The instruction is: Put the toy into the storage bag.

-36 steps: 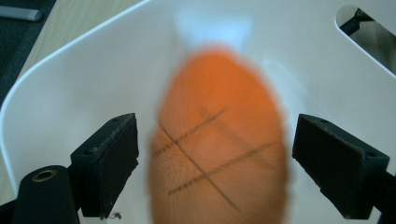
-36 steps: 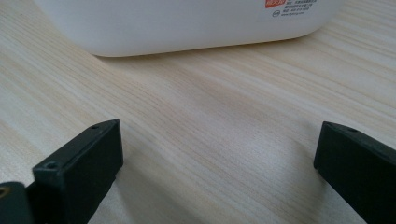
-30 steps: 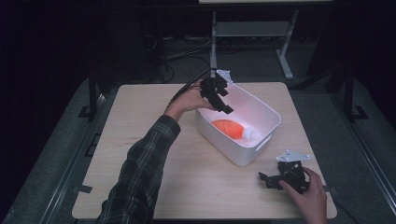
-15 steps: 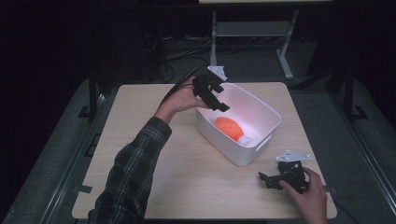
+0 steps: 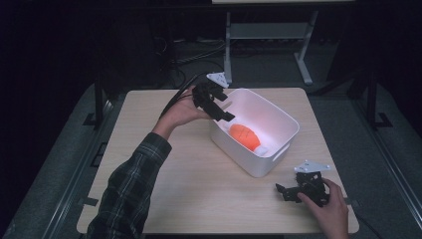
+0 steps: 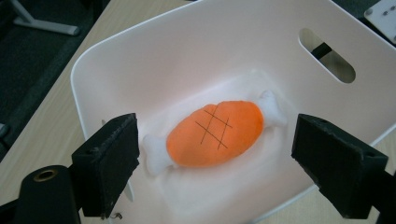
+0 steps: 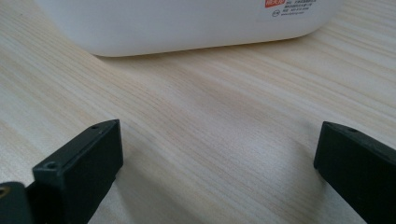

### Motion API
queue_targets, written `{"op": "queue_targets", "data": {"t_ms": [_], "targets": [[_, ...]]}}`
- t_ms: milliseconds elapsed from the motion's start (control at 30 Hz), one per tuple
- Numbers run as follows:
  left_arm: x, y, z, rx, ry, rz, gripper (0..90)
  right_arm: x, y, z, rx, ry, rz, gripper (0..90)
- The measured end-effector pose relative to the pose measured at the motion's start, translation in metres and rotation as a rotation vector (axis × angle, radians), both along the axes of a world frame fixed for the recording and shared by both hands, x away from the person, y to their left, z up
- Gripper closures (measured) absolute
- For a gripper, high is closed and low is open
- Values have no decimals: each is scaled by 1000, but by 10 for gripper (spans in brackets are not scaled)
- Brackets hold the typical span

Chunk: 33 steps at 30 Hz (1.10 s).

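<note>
An orange plush drumstick with white ends (image 5: 245, 136) (image 6: 215, 133) lies on the bottom of a white plastic bin (image 5: 278, 149) (image 6: 140, 51) in the middle of the table. My left gripper (image 5: 219, 110) (image 6: 215, 158) hangs open above the bin's left rim, its jaws wide apart with nothing between them, well clear of the toy. Down at the table's front right, my right gripper (image 5: 287, 191) (image 7: 219, 172) rests low over bare wood, open and empty, facing the bin's outer wall (image 7: 187, 23).
The light wooden table (image 5: 199, 189) has free room left of and in front of the bin. The bin has slot handles (image 6: 327, 53) in its end walls. Beyond the table's far edge stand a metal stand (image 5: 268, 35) and cables on a dark floor.
My left gripper has risen and drawn back to the left, from inside the bin to above its rim. The toy stays in the bin. The right gripper has not moved.
</note>
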<state>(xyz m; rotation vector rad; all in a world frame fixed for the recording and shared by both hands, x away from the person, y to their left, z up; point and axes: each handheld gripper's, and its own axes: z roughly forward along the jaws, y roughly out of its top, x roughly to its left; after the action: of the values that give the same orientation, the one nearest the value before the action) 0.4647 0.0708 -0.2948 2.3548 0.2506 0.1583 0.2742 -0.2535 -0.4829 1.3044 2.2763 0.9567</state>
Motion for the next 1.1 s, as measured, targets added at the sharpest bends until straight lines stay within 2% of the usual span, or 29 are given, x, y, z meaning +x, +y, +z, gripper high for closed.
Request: {"op": "queue_targets", "data": {"t_ms": [200,533,767,1033,1100], "targets": [[-5,17,-3,-26,3,41,147,0,0,0,0,0,0,7],[-21,46,-12,-35,2,108,148,0,0,0,-2,-1,1,7],[-32,63,-22,-9,-14,142,149,0,0,0,-2,0,0,7],[-48,79,-31,-15,-18,178,150,0,0,0,-2,0,1,7],[-52,82,-34,-35,-12,196,151,0,0,0,-2,0,1,7]]}}
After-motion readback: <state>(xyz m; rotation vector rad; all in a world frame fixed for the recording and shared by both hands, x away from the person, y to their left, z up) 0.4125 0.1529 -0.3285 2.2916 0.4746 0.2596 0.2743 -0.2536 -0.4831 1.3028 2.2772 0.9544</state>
